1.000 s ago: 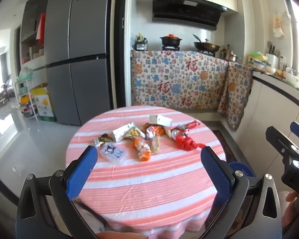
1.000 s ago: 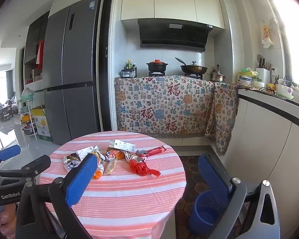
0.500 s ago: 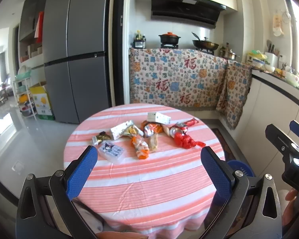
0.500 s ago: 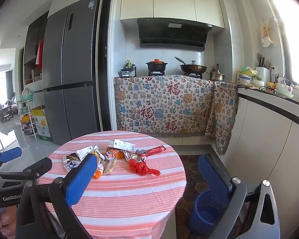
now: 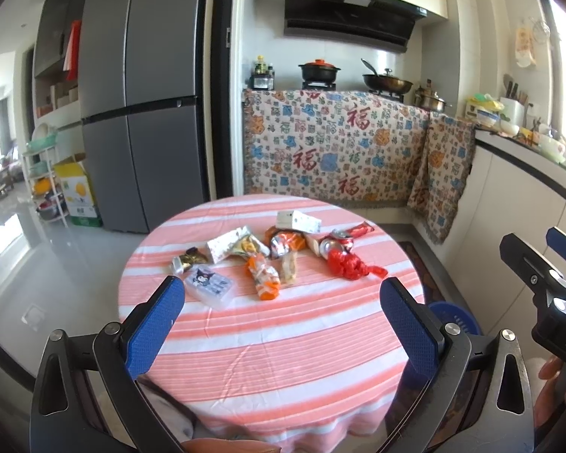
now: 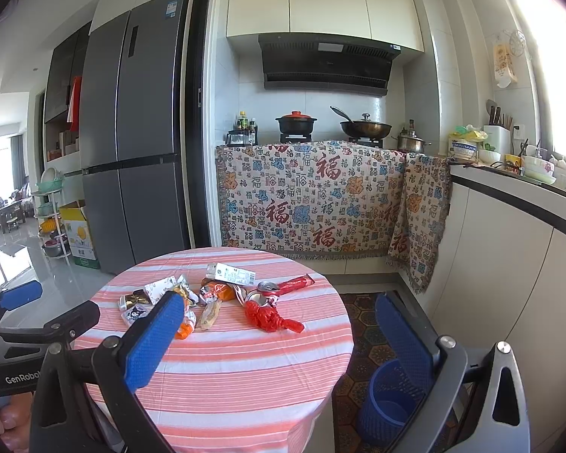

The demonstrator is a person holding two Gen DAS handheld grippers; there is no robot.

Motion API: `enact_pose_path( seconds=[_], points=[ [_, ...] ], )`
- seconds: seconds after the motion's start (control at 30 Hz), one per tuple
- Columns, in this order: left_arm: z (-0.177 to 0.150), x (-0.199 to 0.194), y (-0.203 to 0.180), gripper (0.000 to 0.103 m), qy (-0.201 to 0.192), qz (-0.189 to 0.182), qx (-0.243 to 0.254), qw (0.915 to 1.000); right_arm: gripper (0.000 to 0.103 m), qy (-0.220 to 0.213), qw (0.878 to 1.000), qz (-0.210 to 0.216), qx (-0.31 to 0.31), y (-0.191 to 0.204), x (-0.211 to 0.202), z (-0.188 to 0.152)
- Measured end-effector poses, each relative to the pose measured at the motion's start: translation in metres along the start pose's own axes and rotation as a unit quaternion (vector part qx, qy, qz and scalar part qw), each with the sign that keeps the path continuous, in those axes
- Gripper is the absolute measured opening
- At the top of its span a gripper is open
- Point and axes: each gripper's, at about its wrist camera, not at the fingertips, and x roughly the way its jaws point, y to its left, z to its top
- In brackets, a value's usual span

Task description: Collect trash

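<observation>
Left wrist view: from my left claw, faces round table (image 5: 283, 339) ahead, near. Right wrist view: further right, table (image 6: 245, 370) ahead-left. Shared: table, kitchen counter beyond.

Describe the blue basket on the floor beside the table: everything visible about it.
The blue wastebasket stands upright on the patterned floor mat, to the right of the round table and close to the white cabinets. It looks like plastic, round, with a lattice wall and an open top. What shows of its inside looks empty. The right tongs' blue finger hides part of it; in the left wrist view only its rim shows past the tablecloth.
</observation>
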Motion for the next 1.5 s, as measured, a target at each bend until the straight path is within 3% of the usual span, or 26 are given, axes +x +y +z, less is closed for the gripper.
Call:
enact_pose_path(
  seconds=[1.5],
  points=[
    [0.0027,-0.0008,-0.0009,0.103,0.003,0.0,-0.001,1.0,0.103,0.0,1.0,-0.002,0.002,-0.0031,0.0021,-0.0008]
  ],
)
